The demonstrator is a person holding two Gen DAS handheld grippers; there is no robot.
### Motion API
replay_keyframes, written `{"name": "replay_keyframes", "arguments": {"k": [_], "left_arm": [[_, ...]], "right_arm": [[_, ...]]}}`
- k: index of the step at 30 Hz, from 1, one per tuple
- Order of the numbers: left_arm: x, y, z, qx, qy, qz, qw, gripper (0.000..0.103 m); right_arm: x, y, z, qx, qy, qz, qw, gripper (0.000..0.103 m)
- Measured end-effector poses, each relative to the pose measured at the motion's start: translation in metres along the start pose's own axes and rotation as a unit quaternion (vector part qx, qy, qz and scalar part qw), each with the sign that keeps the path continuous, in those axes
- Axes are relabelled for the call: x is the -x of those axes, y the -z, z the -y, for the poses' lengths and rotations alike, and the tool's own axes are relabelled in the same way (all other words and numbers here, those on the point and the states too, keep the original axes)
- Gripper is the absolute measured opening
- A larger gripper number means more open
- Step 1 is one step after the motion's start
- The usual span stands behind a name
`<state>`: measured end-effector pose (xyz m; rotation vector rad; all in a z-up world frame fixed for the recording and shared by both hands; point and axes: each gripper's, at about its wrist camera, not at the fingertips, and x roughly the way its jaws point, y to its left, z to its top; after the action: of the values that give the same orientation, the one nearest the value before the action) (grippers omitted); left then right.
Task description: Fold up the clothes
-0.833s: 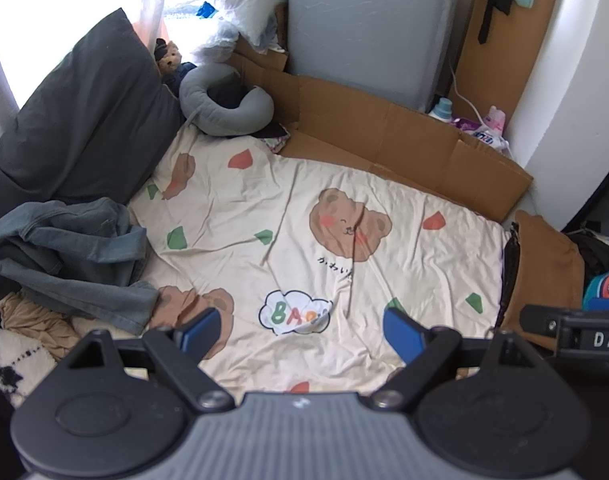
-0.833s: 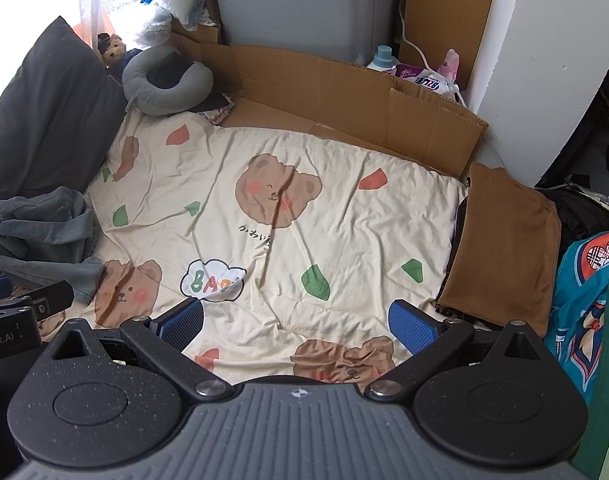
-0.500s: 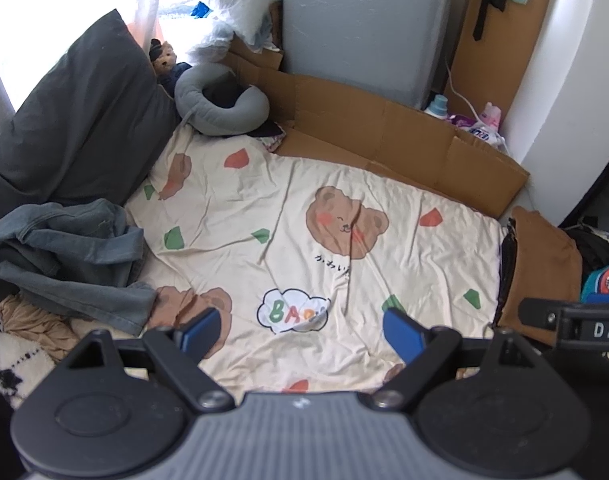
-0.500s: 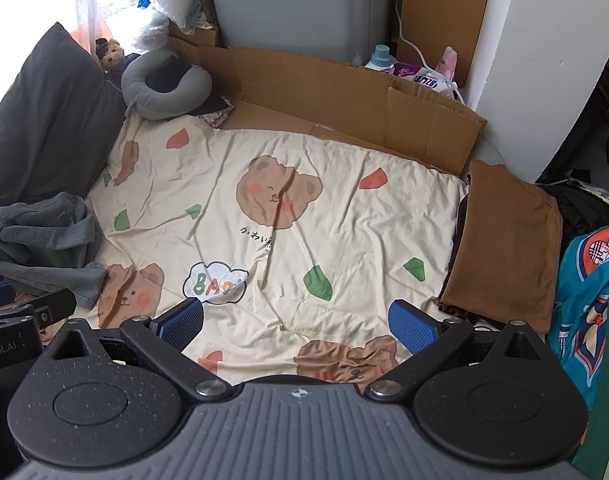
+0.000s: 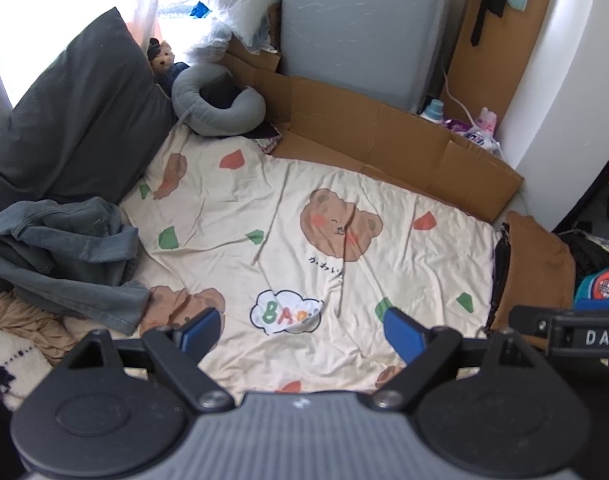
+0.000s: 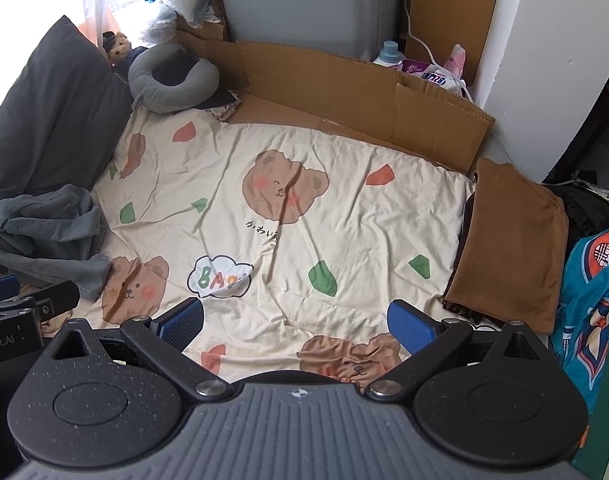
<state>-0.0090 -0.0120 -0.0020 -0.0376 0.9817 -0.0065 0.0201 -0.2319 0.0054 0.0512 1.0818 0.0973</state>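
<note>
Both tools have drifted slightly; nothing else moved.
Left tool and right tool gape empty; next, grab the grey garment.

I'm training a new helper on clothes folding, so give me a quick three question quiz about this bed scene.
1. True or false: the left claw is shut on the grey garment.
2. Which item lies at the right edge of the bear-print sheet? A) brown folded cloth B) grey neck pillow C) dark pillow
3. Fill in: the crumpled grey garment lies on the ____ side of the sheet in both views.

Key: 1 false, both claws are open and empty, right claw too; 2 A; 3 left.
</note>
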Motion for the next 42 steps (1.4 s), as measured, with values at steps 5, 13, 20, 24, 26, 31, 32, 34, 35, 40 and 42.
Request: {"name": "replay_keyframes", "arguments": {"k": [5, 13, 20, 24, 26, 31, 32, 34, 35, 40, 42], "left_arm": [[-0.002, -0.002, -0.004, 0.003, 0.007, -0.002, 1.0, 0.091], [-0.002, -0.003, -0.004, 0.001, 0.002, -0.002, 1.0, 0.092], [0.0, -0.003, -0.006, 0.002, 0.001, 0.003, 1.0, 0.092], [0.002, -0.004, -0.007, 0.002, 0.002, 0.004, 1.0, 0.092], [0.002, -0.005, -0.007, 0.002, 0.002, 0.004, 1.0, 0.093], [0.003, -0.008, -0.008, 0.0, 0.003, 0.002, 1.0, 0.097], [0.003, -0.008, -0.008, -0.001, 0.003, 0.001, 1.0, 0.097], [0.003, -0.009, -0.01, 0.002, 0.005, -0.001, 1.0, 0.097], [0.004, -0.01, -0.012, 0.005, 0.006, -0.002, 1.0, 0.097], [0.008, -0.01, -0.015, 0.009, 0.014, -0.002, 0.9999, 0.097], [0.011, -0.011, -0.014, 0.004, 0.014, 0.0, 0.9999, 0.097]], "right_arm": [[0.0, 0.001, 0.002, -0.002, 0.0, 0.002, 1.0, 0.1], [0.001, 0.001, 0.0, -0.002, 0.004, 0.006, 1.0, 0.1], [0.002, 0.0, -0.001, 0.001, 0.003, 0.006, 1.0, 0.1], [0.001, -0.001, 0.0, -0.001, 0.004, 0.004, 1.0, 0.1], [0.002, -0.001, 0.001, -0.007, 0.003, 0.005, 1.0, 0.1], [0.003, -0.002, 0.0, -0.005, 0.015, 0.005, 1.0, 0.101], [0.003, -0.002, -0.001, -0.003, 0.017, 0.005, 1.0, 0.101], [0.004, -0.003, 0.003, -0.01, 0.013, 0.004, 1.0, 0.101], [0.004, -0.004, 0.004, -0.012, 0.011, 0.003, 1.0, 0.101], [0.007, -0.01, 0.008, -0.016, 0.004, 0.002, 1.0, 0.101], [0.009, -0.013, 0.008, -0.016, 0.003, 0.004, 1.0, 0.101]]}}
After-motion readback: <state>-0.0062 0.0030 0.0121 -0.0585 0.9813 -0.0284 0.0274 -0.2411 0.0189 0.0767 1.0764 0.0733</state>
